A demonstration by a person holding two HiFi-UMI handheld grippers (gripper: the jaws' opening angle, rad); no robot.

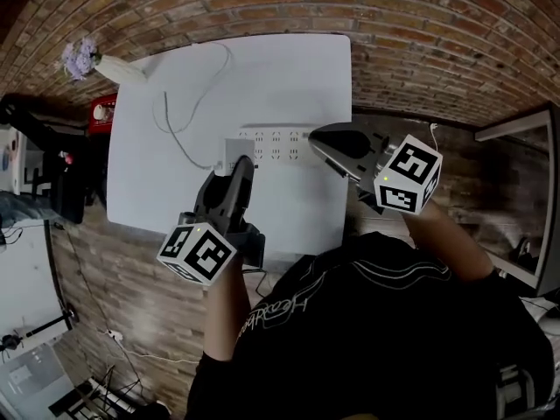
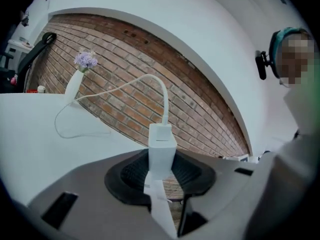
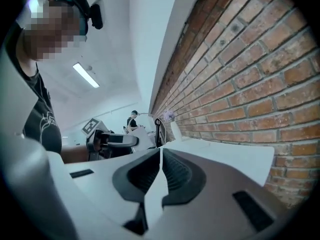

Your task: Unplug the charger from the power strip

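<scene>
My left gripper (image 2: 161, 171) is shut on the white charger (image 2: 161, 146), which stands upright between its jaws, in the air, with the brick wall behind it. Its white cable (image 2: 150, 80) arcs away to the table. In the head view the charger (image 1: 234, 152) sits at the left gripper (image 1: 238, 166) tip, by the left end of the white power strip (image 1: 278, 143). The cable (image 1: 179, 134) trails to the back left. My right gripper (image 1: 322, 135) hovers over the strip's right end. Its jaws are shut on nothing (image 3: 161, 168).
The white table (image 1: 289, 68) stands on a brick floor. A white vase with purple flowers (image 1: 109, 66) is at its back left corner, also the vase (image 2: 75, 81) in the left gripper view. A red object (image 1: 102, 109) and dark gear lie left of the table.
</scene>
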